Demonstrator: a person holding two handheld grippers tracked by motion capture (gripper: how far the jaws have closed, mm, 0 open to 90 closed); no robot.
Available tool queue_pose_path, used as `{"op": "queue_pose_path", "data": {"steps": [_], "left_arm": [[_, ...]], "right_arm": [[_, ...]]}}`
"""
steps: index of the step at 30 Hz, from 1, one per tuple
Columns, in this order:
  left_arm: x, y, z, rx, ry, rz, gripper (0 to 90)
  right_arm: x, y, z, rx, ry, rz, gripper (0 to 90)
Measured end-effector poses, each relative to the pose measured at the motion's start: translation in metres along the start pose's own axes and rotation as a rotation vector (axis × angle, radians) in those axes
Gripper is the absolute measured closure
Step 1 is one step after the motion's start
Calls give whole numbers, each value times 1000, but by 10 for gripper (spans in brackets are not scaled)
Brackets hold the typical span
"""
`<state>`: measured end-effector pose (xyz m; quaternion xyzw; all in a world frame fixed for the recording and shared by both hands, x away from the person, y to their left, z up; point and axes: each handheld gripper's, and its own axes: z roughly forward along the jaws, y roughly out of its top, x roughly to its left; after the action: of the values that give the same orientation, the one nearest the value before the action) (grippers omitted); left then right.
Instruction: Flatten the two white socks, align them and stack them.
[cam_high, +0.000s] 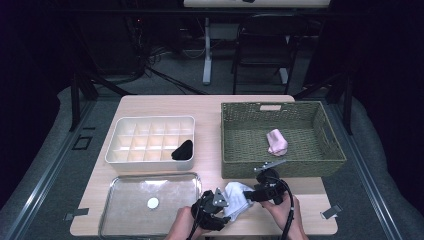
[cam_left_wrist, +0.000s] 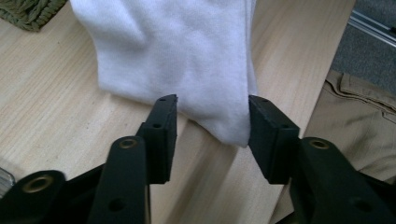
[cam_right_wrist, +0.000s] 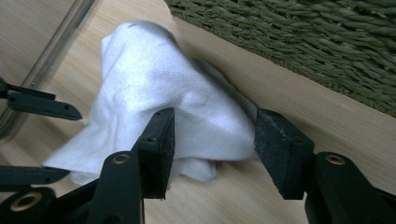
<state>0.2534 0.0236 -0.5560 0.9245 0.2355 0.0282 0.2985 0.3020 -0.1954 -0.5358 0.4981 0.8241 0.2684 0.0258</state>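
A crumpled white cloth (cam_high: 235, 197) lies on the wooden table (cam_high: 165, 102) near its front edge, just before the green woven basket (cam_high: 280, 167). My left gripper (cam_high: 220, 201) comes at it from the left. In the left gripper view its jaws (cam_left_wrist: 212, 105) stand on either side of the cloth's (cam_left_wrist: 177, 56) lower corner, with bare table showing between the pads. My right gripper (cam_high: 252, 192) is at the cloth's right side. Its jaws (cam_right_wrist: 215, 116) straddle a fold of the cloth (cam_right_wrist: 154, 93), and the right pad (cam_right_wrist: 280, 149) stands apart from the fabric.
A pink cloth (cam_high: 276, 141) lies inside the basket. A white divided box (cam_high: 150, 119) holds a black item (cam_high: 183, 150) in its front right cell. A clear tray (cam_high: 150, 175) with a small white disc (cam_high: 153, 202) sits left of the grippers.
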Motion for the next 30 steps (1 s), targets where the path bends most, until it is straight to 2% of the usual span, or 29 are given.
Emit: {"op": "queue_pose_path", "data": {"steps": [3,6,8,12,13,15,20,21,22,24,26,30], "left_arm": [[1,-1,0,-8,-7,-25,663],[1,-1,1,-8,-4,-30,705],[1,-1,1,-6,-1,-30,726],[3,-3,3,-3,-6,-35,759],[3,-3,3,-1,-6,-34,759],[4,-3,4,1,-8,-32,761],[7,-2,3,-7,-3,-40,763],[8,-2,3,-11,-2,-44,763],[8,-2,4,-16,-1,-46,763],[9,-1,5,-32,3,-63,763],[9,1,7,-34,-5,-68,763],[10,4,11,-33,-9,-60,759]], "right_arm": [[-1,0,7,18,-8,-15,558],[-3,-2,11,54,-12,-17,602],[-4,-3,14,60,-11,-18,645],[-3,-4,15,68,-22,-42,786],[-3,-4,15,91,-31,-57,810],[-3,-4,16,99,-40,-64,837],[-5,-4,15,103,-12,-34,866],[-6,-5,14,103,-26,-39,868],[-6,-5,12,96,-10,-24,869],[-8,-6,9,79,-20,-15,869],[-10,-7,4,84,-19,-11,870],[-15,-13,-3,59,-16,12,870]]}}
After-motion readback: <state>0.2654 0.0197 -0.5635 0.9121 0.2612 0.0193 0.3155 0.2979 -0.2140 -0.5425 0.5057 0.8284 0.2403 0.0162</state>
